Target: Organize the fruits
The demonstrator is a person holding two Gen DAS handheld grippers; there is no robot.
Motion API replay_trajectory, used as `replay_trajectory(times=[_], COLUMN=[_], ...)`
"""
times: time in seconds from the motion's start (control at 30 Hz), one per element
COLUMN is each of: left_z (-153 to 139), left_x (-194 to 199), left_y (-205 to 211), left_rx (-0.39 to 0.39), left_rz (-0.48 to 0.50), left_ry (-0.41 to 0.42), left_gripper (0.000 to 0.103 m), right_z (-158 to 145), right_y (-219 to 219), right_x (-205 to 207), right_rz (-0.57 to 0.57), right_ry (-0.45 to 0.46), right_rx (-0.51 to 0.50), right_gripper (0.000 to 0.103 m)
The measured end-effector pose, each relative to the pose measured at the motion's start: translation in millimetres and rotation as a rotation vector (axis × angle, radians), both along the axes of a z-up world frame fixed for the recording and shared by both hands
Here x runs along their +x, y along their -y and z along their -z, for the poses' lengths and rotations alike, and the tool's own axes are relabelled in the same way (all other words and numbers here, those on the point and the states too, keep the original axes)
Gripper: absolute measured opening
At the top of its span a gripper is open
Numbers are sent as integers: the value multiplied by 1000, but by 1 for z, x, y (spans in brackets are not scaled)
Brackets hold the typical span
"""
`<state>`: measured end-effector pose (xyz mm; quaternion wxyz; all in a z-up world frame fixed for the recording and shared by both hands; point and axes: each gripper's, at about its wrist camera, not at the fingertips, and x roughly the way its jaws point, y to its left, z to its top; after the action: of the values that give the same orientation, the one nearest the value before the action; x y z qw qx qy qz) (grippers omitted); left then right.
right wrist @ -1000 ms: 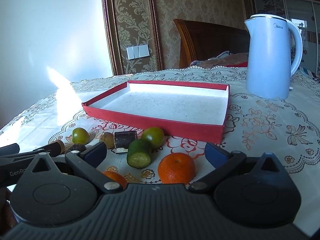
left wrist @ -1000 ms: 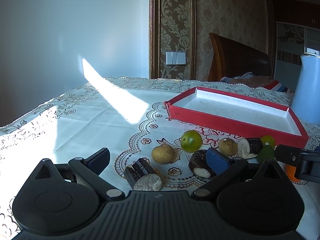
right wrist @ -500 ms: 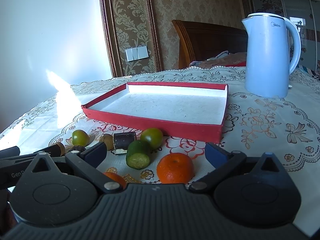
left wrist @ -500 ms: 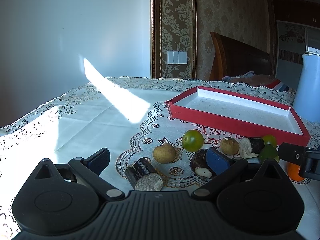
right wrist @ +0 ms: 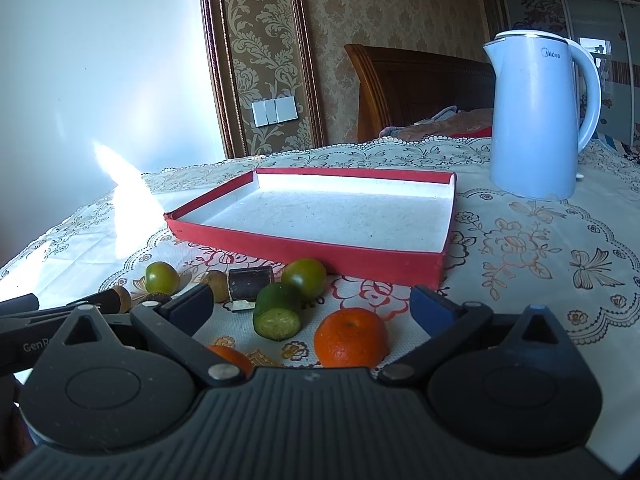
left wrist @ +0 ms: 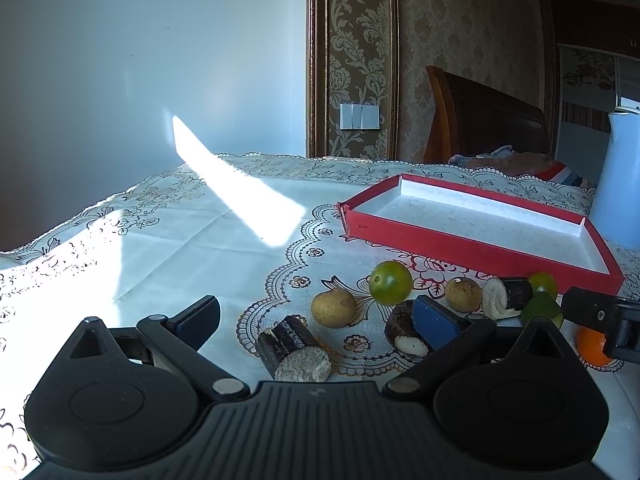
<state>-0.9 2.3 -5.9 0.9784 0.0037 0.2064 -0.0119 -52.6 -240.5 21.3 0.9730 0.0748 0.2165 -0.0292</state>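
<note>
My right hand-held gripper (right wrist: pixel 312 306) spread wide, empty; left hand-held gripper (left wrist: pixel 316 316) likewise. Round orange mandarin (right wrist: pixel 351 338) near, between right fingers. Shallow red cardboard tray (right wrist: pixel 304 249) far, empty. Advance low, centre mandarin, squeeze gently; avoid green cucumber chunk (right wrist: pixel 277 312) left.

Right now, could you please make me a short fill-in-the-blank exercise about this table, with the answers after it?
1. The shallow tray has outer walls of the colour ____.
2. The number of fruits lying inside the tray is ____.
3. The whole orange lies between the open fingers of the ____ gripper.
4. Behind the tray's right corner stands a pale blue ____.

Answers: red; zero; right; kettle
</note>
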Motion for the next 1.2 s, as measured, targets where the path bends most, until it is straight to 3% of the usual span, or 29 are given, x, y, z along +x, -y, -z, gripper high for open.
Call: replay_trajectory(times=[0.83, 1.2], left_z=[0, 1], left_x=[0, 0], left_y=[-1, -1], left_rx=[0, -5], left_rz=[-7, -2], left_ry=[0, -8], left_gripper=[103, 103], right_z=[-2, -1], right_y=[-3, 4], right_x=[-2, -2], right_rz=[-4, -11], right_ry=[8, 12], right_rx=[-11, 32], right_gripper=[103, 103])
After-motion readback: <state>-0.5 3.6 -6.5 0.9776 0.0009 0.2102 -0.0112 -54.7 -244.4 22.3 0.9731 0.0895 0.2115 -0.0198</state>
